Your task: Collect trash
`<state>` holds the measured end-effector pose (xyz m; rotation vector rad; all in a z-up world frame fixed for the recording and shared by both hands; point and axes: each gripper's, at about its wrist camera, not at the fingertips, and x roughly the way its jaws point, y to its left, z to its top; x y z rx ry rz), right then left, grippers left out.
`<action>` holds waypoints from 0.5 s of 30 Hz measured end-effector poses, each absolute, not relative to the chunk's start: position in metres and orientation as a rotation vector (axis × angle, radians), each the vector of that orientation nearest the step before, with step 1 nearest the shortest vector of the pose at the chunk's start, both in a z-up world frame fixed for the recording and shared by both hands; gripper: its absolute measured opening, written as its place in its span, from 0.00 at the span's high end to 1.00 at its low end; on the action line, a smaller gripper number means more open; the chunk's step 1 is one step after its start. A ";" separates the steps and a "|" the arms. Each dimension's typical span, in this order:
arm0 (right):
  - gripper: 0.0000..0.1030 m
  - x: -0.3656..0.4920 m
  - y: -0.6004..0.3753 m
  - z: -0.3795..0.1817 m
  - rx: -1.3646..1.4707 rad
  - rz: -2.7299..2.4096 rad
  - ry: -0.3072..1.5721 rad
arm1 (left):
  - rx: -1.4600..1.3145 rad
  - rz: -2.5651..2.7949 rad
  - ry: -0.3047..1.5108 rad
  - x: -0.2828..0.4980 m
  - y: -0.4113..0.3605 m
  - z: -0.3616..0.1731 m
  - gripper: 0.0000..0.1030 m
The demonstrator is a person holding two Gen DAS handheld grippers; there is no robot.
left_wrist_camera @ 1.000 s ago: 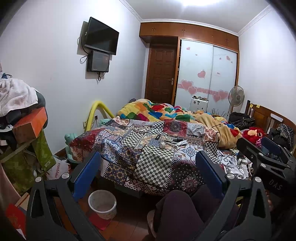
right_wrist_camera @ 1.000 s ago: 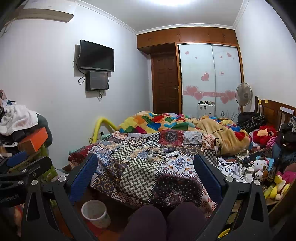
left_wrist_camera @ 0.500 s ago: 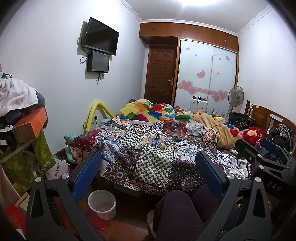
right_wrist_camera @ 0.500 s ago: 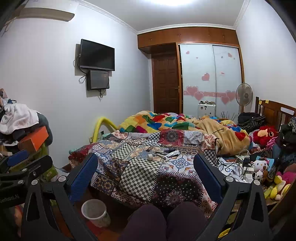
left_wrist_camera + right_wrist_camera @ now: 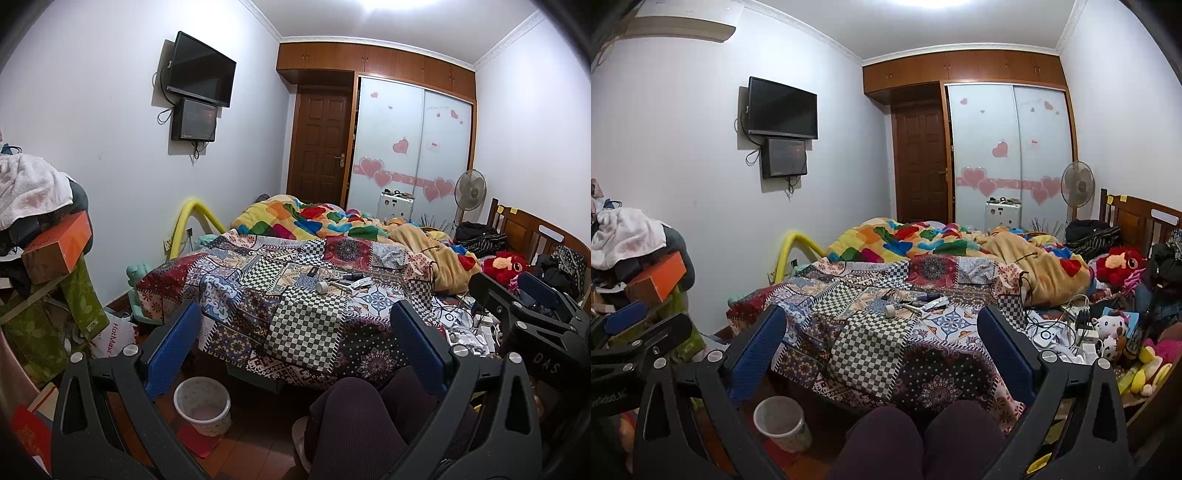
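Note:
Small loose items (image 5: 338, 282) lie in a cluster on the patchwork bedspread (image 5: 303, 325); they also show in the right wrist view (image 5: 912, 301). A small white wastebasket (image 5: 202, 406) stands on the floor by the bed's near corner, also in the right wrist view (image 5: 779, 422). My left gripper (image 5: 295, 347) is open and empty, held well short of the bed. My right gripper (image 5: 882, 347) is open and empty too, and shows at the right edge of the left wrist view (image 5: 532, 325). The left gripper shows at the left edge of the right wrist view (image 5: 631, 339).
The person's knees (image 5: 369, 417) are low in front. Piled clothes and an orange box (image 5: 55, 245) stand at the left. Cables, chargers (image 5: 1067, 336) and soft toys (image 5: 1119, 264) crowd the bed's right side. Quilts (image 5: 332, 221) lie further back.
Both grippers have barely shifted; the views are almost the same. Both stay open and empty.

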<state>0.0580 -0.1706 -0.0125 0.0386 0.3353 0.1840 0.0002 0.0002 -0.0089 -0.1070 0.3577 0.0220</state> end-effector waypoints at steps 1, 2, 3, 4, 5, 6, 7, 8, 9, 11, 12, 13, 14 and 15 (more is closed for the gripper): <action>0.00 0.059 -0.170 -0.013 0.039 0.183 0.339 | -0.106 0.023 0.361 0.003 0.000 -0.010 0.00; 0.00 0.058 -0.177 -0.010 0.038 0.183 0.342 | -0.106 0.023 0.364 0.004 0.000 -0.011 0.00; 0.00 0.061 -0.177 -0.012 0.038 0.180 0.352 | -0.107 0.024 0.368 0.007 0.000 -0.012 0.00; 0.00 0.064 -0.179 -0.013 0.038 0.178 0.356 | -0.109 0.023 0.374 0.011 0.000 -0.013 0.00; 0.00 0.068 -0.180 -0.015 0.040 0.174 0.364 | -0.108 0.024 0.378 0.014 0.000 -0.014 0.00; 0.00 0.072 -0.181 -0.016 0.042 0.170 0.371 | -0.108 0.024 0.383 0.018 0.001 -0.014 0.00; 0.00 0.076 -0.182 -0.016 0.043 0.168 0.377 | -0.109 0.025 0.390 0.025 0.001 -0.016 0.00; 0.00 0.079 -0.183 -0.016 0.043 0.166 0.382 | -0.109 0.023 0.395 0.029 0.002 -0.017 0.00; 0.00 0.087 -0.185 -0.018 0.042 0.157 0.393 | -0.109 0.021 0.404 0.036 0.002 -0.018 0.00; 0.00 0.096 -0.188 -0.020 0.040 0.145 0.404 | -0.108 0.021 0.413 0.046 0.001 -0.020 0.00; 0.00 0.100 -0.189 -0.021 0.037 0.137 0.408 | -0.109 0.021 0.417 0.050 0.001 -0.020 0.00; 0.00 0.105 -0.190 -0.022 0.034 0.131 0.411 | -0.111 0.019 0.424 0.057 0.002 -0.021 0.00; 0.00 0.108 -0.191 -0.023 0.028 0.124 0.414 | -0.113 0.018 0.430 0.063 0.003 -0.022 0.00; 0.00 0.113 -0.190 -0.023 0.021 0.119 0.419 | -0.116 0.017 0.436 0.069 0.004 -0.022 0.00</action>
